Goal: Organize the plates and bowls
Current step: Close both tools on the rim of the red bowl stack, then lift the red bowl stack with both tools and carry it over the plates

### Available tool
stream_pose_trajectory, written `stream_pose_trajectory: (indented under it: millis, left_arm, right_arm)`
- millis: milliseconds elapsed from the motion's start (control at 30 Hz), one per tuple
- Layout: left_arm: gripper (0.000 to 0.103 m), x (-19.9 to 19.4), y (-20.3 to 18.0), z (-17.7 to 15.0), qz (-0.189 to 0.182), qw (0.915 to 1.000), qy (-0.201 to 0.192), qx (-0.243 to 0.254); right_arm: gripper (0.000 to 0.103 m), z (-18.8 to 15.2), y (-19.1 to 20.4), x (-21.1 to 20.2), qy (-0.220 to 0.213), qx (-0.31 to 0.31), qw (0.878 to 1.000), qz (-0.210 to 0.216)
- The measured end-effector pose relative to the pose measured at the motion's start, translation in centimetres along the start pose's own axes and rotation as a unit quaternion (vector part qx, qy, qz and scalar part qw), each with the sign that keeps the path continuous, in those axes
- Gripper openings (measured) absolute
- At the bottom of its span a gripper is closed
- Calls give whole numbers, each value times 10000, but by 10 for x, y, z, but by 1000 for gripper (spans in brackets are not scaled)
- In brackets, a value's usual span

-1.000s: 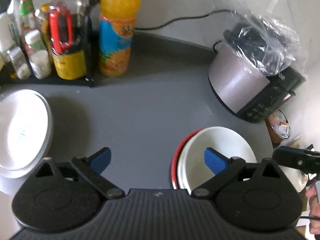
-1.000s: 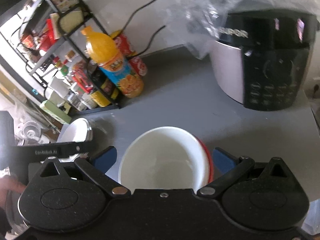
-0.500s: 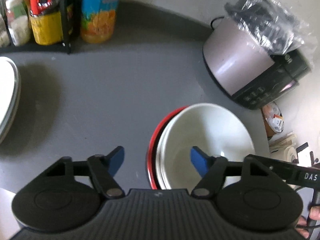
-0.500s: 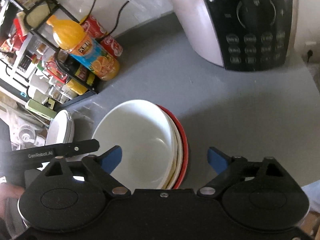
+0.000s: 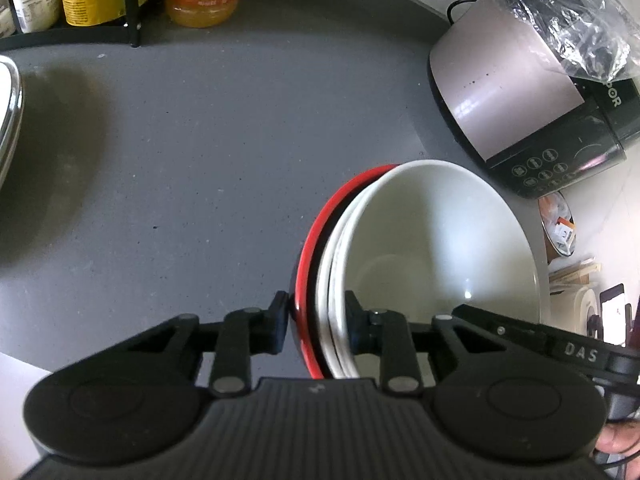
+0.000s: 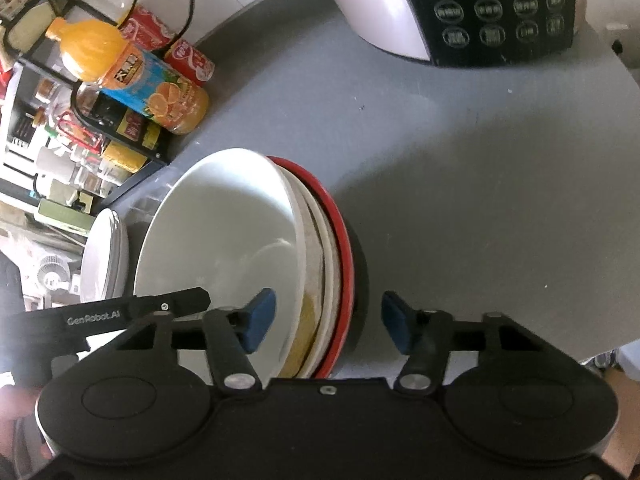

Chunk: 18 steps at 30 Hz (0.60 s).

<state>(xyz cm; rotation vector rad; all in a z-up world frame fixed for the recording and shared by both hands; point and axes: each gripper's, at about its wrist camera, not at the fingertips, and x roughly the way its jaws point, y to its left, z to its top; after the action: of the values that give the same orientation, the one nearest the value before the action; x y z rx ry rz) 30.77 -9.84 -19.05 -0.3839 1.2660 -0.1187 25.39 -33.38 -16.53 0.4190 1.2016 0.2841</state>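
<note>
Left wrist view: the left gripper point(image 5: 316, 322), jaws just closing, clamps the glossy round bowl stack point(image 5: 432, 248); the right gripper point(image 6: 322, 320), also closing, straddles the rims untouched.

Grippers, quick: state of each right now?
Left gripper: just closing, clamped on the bowl stack rim.
Right gripper: just closing, straddles the opposite rim, pads not yet pressing.

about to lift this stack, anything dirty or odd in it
Yes: in the right wrist view a yellowish-brown smear shows on the dish just under the top white bowl, above the red plate. Nothing looks cracked or spilled.
</note>
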Motion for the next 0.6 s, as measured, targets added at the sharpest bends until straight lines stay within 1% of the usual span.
stream_pose_trajectory:
  millis: [100, 167, 300, 367, 500, 600]
  left_arm:
    - [27, 0, 3, 2, -58, 10000, 24, -59]
    - [27, 1, 5, 4, -134, 9998, 44, -136]
    - [29, 5, 10, 9, -341, 9990, 176, -230]
    - [30, 6, 15, 10, -451, 9982, 216, -330]
    - [30, 7, 14, 9, -488, 9981, 217, -304]
    - [30, 6, 14, 9, -526, 9980, 216, -288]
  right_arm:
    - [49, 3, -2, 4, -21, 71, 10000, 6]
    - [45, 4, -1, 7, -13, 34, 10000, -7]
    - [43, 5, -2, 13, 46, 65, 10000, -17]
    - [39, 6, -5, 15, 96, 127, 9999, -21]
    - [39, 5, -3, 15, 87, 70, 9999, -56]
    - [36, 3, -1, 15, 46, 49, 9999, -136]
